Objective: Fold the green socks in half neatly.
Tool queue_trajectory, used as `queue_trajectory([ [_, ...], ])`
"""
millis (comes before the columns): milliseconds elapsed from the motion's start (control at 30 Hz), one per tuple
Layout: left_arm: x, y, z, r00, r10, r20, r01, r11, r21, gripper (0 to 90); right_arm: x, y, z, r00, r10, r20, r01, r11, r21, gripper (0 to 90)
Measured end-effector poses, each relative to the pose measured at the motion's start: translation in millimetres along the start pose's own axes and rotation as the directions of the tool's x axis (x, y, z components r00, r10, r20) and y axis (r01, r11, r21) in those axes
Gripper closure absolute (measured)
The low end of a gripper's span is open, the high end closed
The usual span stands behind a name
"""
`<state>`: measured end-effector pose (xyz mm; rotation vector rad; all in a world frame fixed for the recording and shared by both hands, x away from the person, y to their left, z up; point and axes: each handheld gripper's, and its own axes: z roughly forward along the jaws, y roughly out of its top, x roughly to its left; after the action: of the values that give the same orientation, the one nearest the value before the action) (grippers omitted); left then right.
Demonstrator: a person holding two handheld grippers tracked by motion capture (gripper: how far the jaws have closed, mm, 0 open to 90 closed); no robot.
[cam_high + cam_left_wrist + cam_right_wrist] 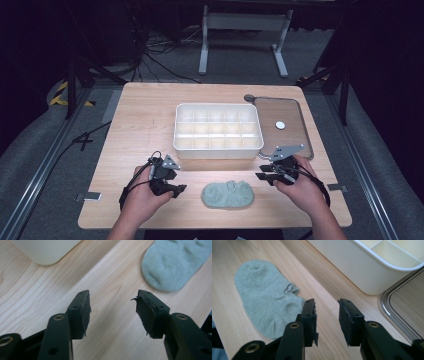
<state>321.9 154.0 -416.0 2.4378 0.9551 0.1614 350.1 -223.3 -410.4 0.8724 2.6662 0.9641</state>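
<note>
A pale green sock point(228, 194) lies flat near the table's front edge, between the two hands. My left gripper point(175, 188) hovers just left of it, open, with bare wood between its jaws; in the left gripper view point(113, 305) the sock point(175, 263) sits ahead to the upper right. My right gripper point(263, 172) stands to the right of the sock, open and holding nothing. The right gripper view point(327, 311) has the sock point(267, 302) beside and partly behind the left jaw, untouched.
A white divided organizer box point(218, 130) stands mid-table behind the sock, its compartments bare. To its right lies a metal-rimmed tray point(300, 122) with a small white disc point(280, 125) in it. The box's corner point(45, 251) and wall point(372, 267) are close ahead of both grippers.
</note>
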Motion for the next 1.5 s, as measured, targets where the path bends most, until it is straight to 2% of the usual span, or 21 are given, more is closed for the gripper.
queue_trajectory([
  [67, -0.6, 1.4, -3.6, 0.9999, -0.013, 0.005, 0.014, 0.9998, -0.016, 47.4, 0.7, 0.3, -0.9, 0.9998, 0.008, -0.019, -0.008, 1.0, -0.005, 71.1],
  [133, -1.4, 3.3, -5.3, 0.9999, -0.005, 0.009, 0.005, 0.9996, -0.028, 47.7, 1.5, 1.1, -1.9, 0.9998, 0.011, -0.018, -0.011, 1.0, -0.007, 72.1],
  [267, -5.0, 7.5, -7.2, 0.9998, 0.005, 0.021, -0.005, 0.9997, -0.024, 48.5, 4.9, 1.9, -3.4, 0.9993, 0.025, -0.028, -0.025, 1.0, -0.007, 73.5],
  [333, -7.2, 9.3, -7.1, 0.9995, -0.005, 0.031, 0.006, 0.9997, -0.025, 48.0, 8.4, 2.1, -4.6, 0.9981, 0.039, -0.048, -0.039, 0.999, -0.014, 72.7],
  [367, -8.1, 10.3, -7.1, 0.9994, -0.004, 0.036, 0.005, 0.9996, -0.028, 47.6, 10.8, 2.4, -5.2, 0.9985, 0.002, -0.055, -0.002, 1.0, -0.003, 75.4],
  [433, -10.5, 12.0, -7.3, 0.9993, 0.0, 0.038, 0.002, 0.9992, -0.04, 47.8, 11.8, 2.5, -5.7, 0.9986, -0.011, -0.052, 0.011, 1.0, 0.009, 77.4],
  [500, -12.6, 14.5, -8.2, 0.998, 0.01, 0.063, -0.008, 0.9994, -0.034, 47.8, 13.5, 2.5, -8.0, 0.998, -0.028, -0.057, 0.03, 0.999, 0.027, 80.4],
  [600, -15.1, 16.7, -8.4, 0.9983, 0.024, 0.053, -0.024, 0.9997, -0.002, 46.2, 14.8, 1.9, -9.9, 0.9975, -0.019, -0.069, 0.021, 1.0, 0.022, 80.3],
  [667, -17.2, 17.0, -6.6, 0.9989, 0.039, 0.027, -0.039, 0.9992, 0.013, 46.3, 15.8, 1.7, -10.1, 0.9974, -0.008, -0.072, 0.01, 1.0, 0.018, 79.5],
  [767, -20.8, 19.0, -5.8, 0.9945, 0.075, 0.073, -0.077, 0.9966, 0.027, 51.7, 20.0, 2.0, -8.3, 0.9975, -0.009, -0.071, 0.01, 1.0, 0.016, 82.0],
  [867, -23.3, 20.5, -5.5, 0.9922, 0.088, 0.088, -0.089, 0.9959, 0.01, 55.4, 26.8, 4.0, -5.2, 0.9959, -0.031, -0.086, 0.034, 0.999, 0.032, 88.0],
  [933, -23.5, 20.8, -5.0, 0.9918, 0.087, 0.094, -0.087, 0.9962, 0.004, 55.8, 32.2, 6.6, -3.0, 0.9941, -0.038, -0.101, 0.041, 0.999, 0.025, 89.0],
  [967, -24.2, 20.9, -3.7, 0.9906, 0.078, 0.112, -0.079, 0.9968, 0.005, 55.8, 32.2, 6.6, -3.0, 0.9941, -0.038, -0.101, 0.041, 0.999, 0.025, 89.0],
  [1033, -24.8, 20.9, -0.7, 0.9907, 0.087, 0.105, -0.089, 0.996, 0.013, 54.0, 43.2, 11.6, 4.4, 0.9898, -0.059, -0.13, 0.062, 0.998, 0.02, 89.1],
  [1200, -27.4, 21.1, 2.2, 0.9911, 0.088, 0.1, -0.09, 0.9957, 0.018, 51.4, 56.4, 14.8, 18.3, 0.9853, -0.07, -0.156, 0.074, 0.997, 0.019, 88.7],
  [1300, -30.0, 22.4, 4.3, 0.9886, 0.1, 0.113, -0.101, 0.9948, 0.01, 51.2, 64.6, 16.5, 26.3, 0.9804, -0.082, -0.179, 0.084, 0.996, 0.005, 89.3],
  [1367, -30.6, 22.5, 4.7, 0.9888, 0.098, 0.113, -0.1, 0.9949, 0.012, 51.0, 66.5, 16.7, 28.6, 0.9791, -0.085, -0.185, 0.088, 0.996, 0.007, 89.3],
  [1500, -31.0, 22.6, 7.4, 0.9888, 0.102, 0.109, -0.103, 0.9947, 0.003, 50.3, 79.0, 17.2, 45.0, 0.9708, -0.11, -0.213, 0.119, 0.992, 0.03, 88.4],
])
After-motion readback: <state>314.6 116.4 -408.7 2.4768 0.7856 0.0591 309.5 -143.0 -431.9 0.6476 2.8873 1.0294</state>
